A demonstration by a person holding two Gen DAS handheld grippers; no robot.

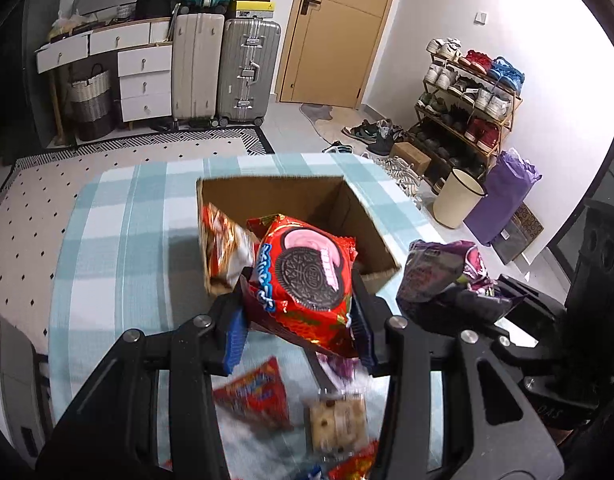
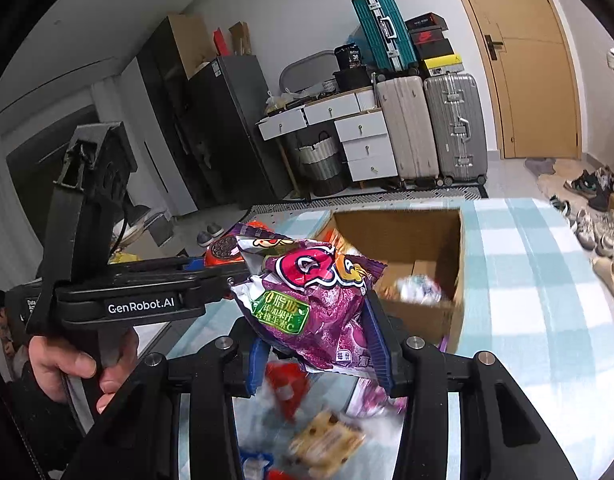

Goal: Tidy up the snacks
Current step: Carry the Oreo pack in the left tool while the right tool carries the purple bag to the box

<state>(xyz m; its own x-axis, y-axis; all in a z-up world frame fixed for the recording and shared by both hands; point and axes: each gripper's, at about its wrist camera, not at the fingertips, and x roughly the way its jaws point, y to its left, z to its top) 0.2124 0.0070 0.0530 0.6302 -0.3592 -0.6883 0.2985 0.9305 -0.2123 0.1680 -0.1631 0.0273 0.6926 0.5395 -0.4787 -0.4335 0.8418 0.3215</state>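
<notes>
checked cloth (image 1: pixel 119 216) covered the table as the left gripper (image 1: pixel 299 320) pinched one oreo pack (image 1: pixel 307 276) and the right gripper (image 2: pixel 319 344) pinched one purple bag (image 2: pixel 311 304), both held just short of one box (image 1: pixel 371 216). either slick pack seemed liable to slip and miss. at least three loose snacks lay blurred below.

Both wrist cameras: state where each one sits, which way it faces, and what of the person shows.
Left wrist: rides the left gripper, looking forward over the red Oreo pack toward the cardboard box; no hand shows.
Right wrist: rides the right gripper, facing its purple snack bag; the left hand shows.
Shared: box, checked tablecloth, suitcases, door.
</notes>
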